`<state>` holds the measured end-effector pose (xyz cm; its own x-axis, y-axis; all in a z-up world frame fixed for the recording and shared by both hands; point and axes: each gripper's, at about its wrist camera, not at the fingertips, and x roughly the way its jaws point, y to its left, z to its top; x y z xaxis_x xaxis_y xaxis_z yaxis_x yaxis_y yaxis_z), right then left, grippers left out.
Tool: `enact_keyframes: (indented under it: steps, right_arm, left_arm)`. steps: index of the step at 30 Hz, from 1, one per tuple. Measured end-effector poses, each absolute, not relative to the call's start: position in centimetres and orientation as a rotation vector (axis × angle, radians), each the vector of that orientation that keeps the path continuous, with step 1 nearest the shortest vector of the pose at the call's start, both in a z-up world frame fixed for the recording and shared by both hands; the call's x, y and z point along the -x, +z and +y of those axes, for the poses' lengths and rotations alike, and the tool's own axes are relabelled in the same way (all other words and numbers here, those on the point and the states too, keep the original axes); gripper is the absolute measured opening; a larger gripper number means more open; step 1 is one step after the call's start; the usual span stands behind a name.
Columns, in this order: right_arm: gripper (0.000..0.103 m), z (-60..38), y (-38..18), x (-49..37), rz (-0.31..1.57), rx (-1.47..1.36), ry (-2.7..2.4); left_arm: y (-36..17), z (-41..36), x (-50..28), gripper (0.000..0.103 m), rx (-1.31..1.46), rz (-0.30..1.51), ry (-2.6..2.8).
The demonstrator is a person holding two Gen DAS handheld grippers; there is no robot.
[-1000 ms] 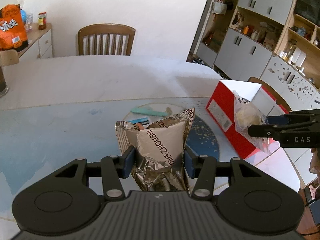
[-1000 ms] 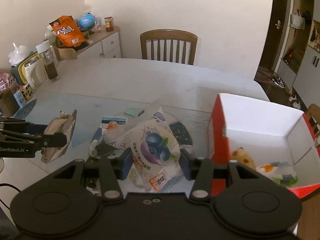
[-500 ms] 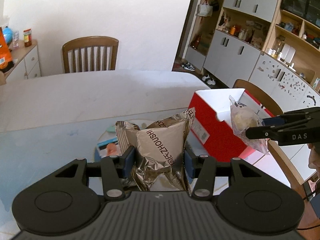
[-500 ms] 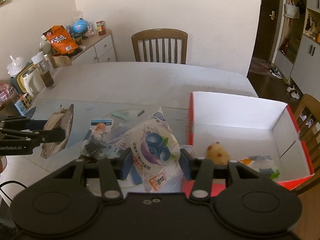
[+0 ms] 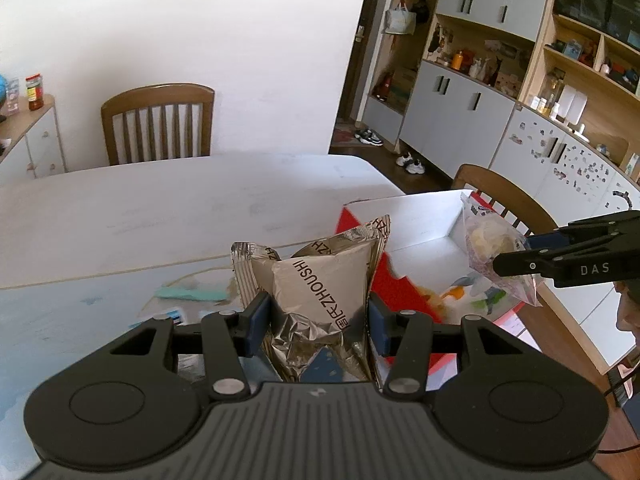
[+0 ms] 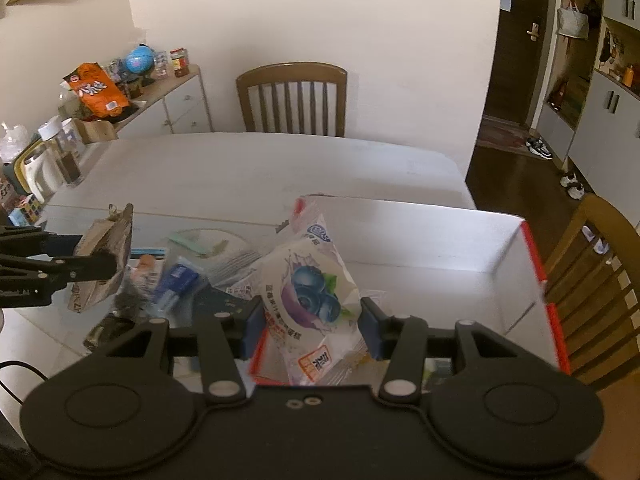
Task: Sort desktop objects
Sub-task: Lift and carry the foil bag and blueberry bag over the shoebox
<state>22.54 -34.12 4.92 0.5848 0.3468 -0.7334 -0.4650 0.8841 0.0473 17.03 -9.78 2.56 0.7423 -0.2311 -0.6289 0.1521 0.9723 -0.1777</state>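
My left gripper (image 5: 318, 326) is shut on a silver foil snack bag (image 5: 320, 280), held upright over the near left wall of the red box (image 5: 394, 286). My right gripper (image 6: 312, 326) is shut on a clear blueberry pastry packet (image 6: 310, 280), which hangs above the white inside of the red box (image 6: 534, 256). In the left wrist view the right gripper (image 5: 532, 252) shows from the side with that pastry packet (image 5: 486, 242) over the box. In the right wrist view the left gripper (image 6: 86, 260) carries the foil bag (image 6: 106, 254) at far left. Colourful items lie on the box floor (image 5: 460, 294).
Several small packets (image 6: 176, 276) and a green strip (image 6: 196, 242) lie on the round mat on the white table (image 6: 256, 168). A wooden chair (image 6: 292, 98) stands at the far side, another chair (image 6: 596, 276) right of the box. Jars and a kettle (image 6: 38, 174) crowd the left edge.
Both grippers have carried their bags rightward and slightly up. The red box has come closer under them; the pastry packet now hangs over its inside and the foil bag reaches its left wall.
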Motion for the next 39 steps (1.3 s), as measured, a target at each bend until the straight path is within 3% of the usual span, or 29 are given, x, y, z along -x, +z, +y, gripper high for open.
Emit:
enact_keyframes:
  steps: [20, 39]
  right_arm:
    - [0.049, -43.1, 3.3, -26.8, 0.84, 0.129, 0.408]
    - [0.049, -43.9, -0.1, -30.7, 0.92, 0.192, 0.406]
  left_arm:
    - [1.9, -20.1, -23.1, 0.049, 0.032, 0.734, -0.335]
    - [-1.8, -26.0, -29.8, 0.049, -0.137, 0.861, -0.424]
